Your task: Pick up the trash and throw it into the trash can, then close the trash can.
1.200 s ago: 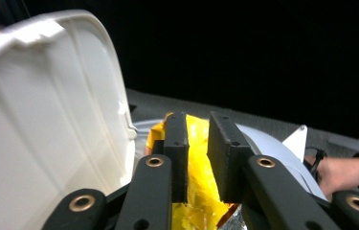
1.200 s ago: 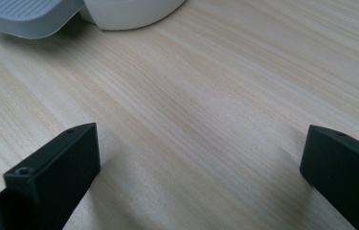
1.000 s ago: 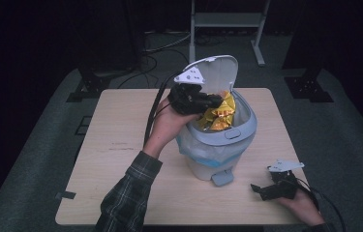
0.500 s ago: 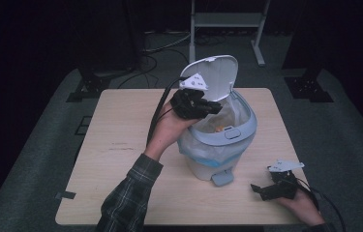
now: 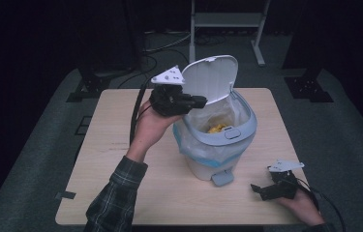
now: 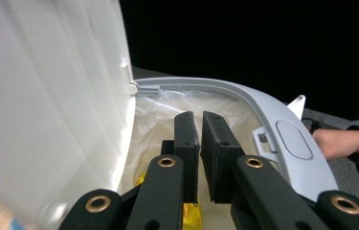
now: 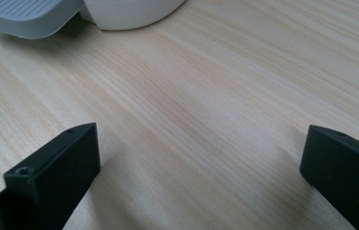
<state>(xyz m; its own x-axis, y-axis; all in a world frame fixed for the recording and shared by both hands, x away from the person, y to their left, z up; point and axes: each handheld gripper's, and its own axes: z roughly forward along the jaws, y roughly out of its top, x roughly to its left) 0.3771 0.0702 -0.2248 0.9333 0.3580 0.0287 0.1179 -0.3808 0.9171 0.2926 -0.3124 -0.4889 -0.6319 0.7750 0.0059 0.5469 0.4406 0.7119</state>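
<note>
While the white plastic pedal bin (image 5: 216,145) with its grey rim stands near the bench's (image 5: 121,159) middle, the left gripper (image 5: 196,102), nearly closed and empty, could knock the raised lid (image 5: 210,79) shut. The right gripper (image 5: 261,189) rests wide open, empty, near the front right corner.

yellow thing (image 5: 216,128) sitting deep in the bin (image 5: 239,140), too small to tell | left gripper (image 6: 198,139) hiding most of it | bin pedal (image 7: 24,17) getting cut off by the edge
</note>
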